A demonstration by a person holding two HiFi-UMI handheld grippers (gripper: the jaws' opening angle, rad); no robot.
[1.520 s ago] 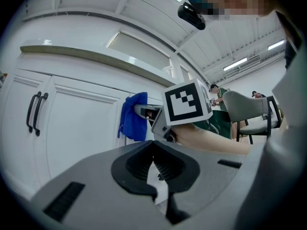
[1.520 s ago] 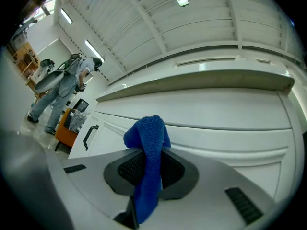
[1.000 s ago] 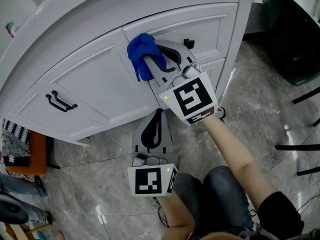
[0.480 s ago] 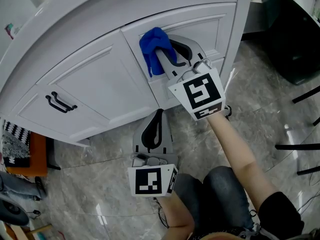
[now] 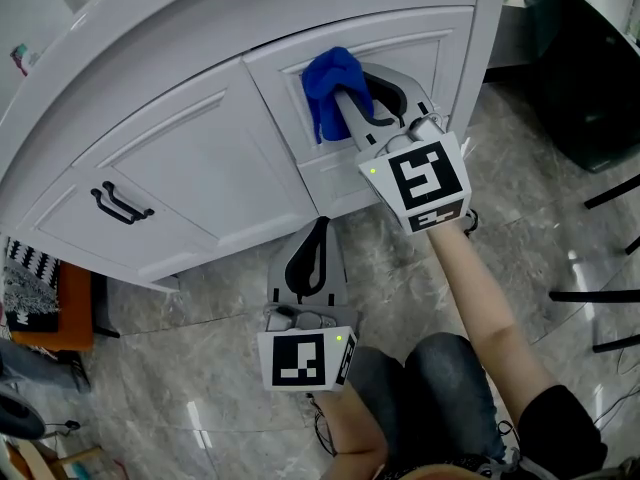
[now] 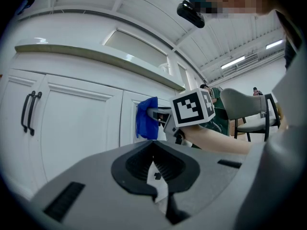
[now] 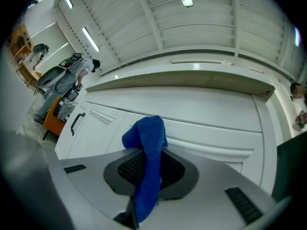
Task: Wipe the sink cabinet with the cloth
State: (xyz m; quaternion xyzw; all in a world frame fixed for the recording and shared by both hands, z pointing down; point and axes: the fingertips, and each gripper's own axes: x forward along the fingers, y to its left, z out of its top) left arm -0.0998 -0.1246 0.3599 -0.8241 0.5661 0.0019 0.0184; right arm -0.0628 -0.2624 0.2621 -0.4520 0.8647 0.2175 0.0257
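Blue cloth (image 5: 335,88) upper centre of the head view, pinched in the right gripper (image 5: 352,108); jaws closed down on it, cloth bunched over the tips and a strip trailing back between the jaws toward the camera in the right gripper view; bunched end sits against the white sink cabinet (image 5: 200,158), at the left edge of the recessed panel (image 5: 405,48) in the upper right part of the front; from the left gripper view the cloth looks flat up against that front, right of the door seam.

Right gripper angles from lower right up to upper left, marker cube (image 5: 420,176) facing the head camera; bare forearm (image 5: 480,298) stretched out behind it, running down to the lower right of the frame.

Left gripper (image 5: 316,230) low centre of the head view, just under the cabinet's bottom edge, over the grey marbled floor (image 5: 180,368); jaws brought together at the tips, nothing between them; it points up the frame at the cabinet, apart from the cloth; its own marker cube (image 5: 305,358) sits near the bottom of the frame, close to the person's knees.

Two black handles (image 5: 122,203) on the cabinet door at left, well apart from both grippers.
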